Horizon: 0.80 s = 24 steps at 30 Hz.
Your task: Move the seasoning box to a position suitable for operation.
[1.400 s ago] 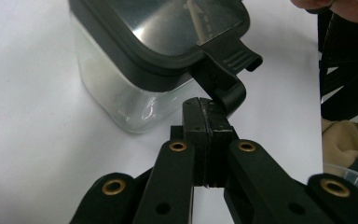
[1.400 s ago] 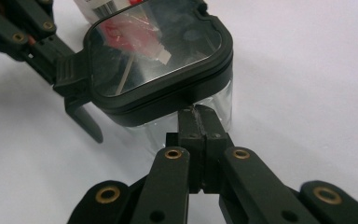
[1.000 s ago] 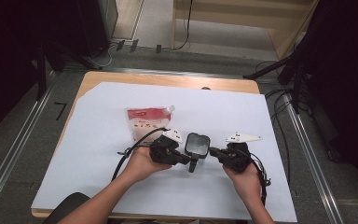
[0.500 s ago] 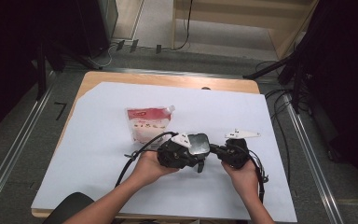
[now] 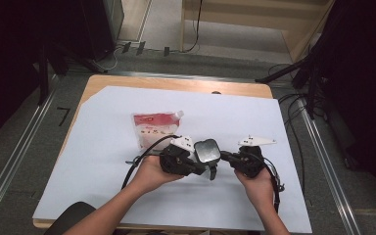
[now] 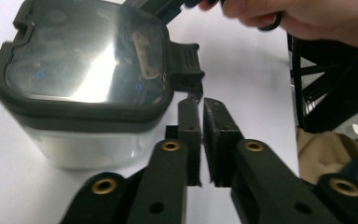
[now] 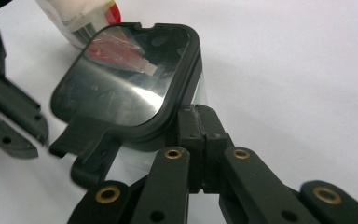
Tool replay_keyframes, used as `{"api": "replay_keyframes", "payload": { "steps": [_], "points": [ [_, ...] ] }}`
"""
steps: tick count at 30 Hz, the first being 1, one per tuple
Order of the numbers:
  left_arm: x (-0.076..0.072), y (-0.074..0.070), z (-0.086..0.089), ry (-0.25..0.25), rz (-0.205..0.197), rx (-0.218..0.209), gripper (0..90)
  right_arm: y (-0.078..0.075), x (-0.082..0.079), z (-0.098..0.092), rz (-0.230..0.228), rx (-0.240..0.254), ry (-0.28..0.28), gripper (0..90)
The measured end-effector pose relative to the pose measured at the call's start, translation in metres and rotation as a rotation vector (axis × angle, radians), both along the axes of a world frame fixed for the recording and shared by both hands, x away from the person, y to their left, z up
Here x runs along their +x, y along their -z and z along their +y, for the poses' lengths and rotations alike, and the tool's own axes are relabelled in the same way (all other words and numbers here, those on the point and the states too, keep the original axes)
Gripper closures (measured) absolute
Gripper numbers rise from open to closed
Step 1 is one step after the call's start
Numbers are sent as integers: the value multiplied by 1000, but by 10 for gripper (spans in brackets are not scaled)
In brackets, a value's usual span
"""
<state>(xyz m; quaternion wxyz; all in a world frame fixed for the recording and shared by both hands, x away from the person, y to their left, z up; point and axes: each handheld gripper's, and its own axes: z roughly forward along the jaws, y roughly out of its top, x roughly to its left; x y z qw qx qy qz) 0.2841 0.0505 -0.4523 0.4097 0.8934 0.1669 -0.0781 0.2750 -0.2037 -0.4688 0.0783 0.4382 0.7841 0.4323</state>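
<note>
The left gripper [image 6: 200, 140], jaws a crack apart after just opening, sits right by the side latch [image 6: 186, 65] of the lidded box [image 5: 207, 152] on the bench [image 5: 103, 147]. The right gripper [image 7: 204, 123], jaws together, touches the box's other side.

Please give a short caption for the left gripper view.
Left gripper, jaws slightly parted, beside the black-lidded clear container on the white sheet.
</note>
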Motion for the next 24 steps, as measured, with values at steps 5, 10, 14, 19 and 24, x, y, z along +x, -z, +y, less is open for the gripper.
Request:
{"api": "replay_keyframes", "payload": {
  "steps": [5, 10, 14, 19, 24],
  "points": [
    [1, -4, 9, -11, 6, 11, 656, -8, -13, -8, -1, 4, -4, 900],
    [3, -7, 21, -9, 6, 18, 584, -13, -24, -9, -4, 3, -21, 900],
    [6, -6, 28, -3, 13, 23, 535, -15, -32, -8, -11, 8, -26, 900],
    [8, -6, 32, 6, 25, 21, 480, -10, -41, -2, 6, 3, -50, 900],
    [9, -7, 35, -1, 22, 18, 454, -8, -48, 5, 20, 1, -63, 900]
  ]
}}
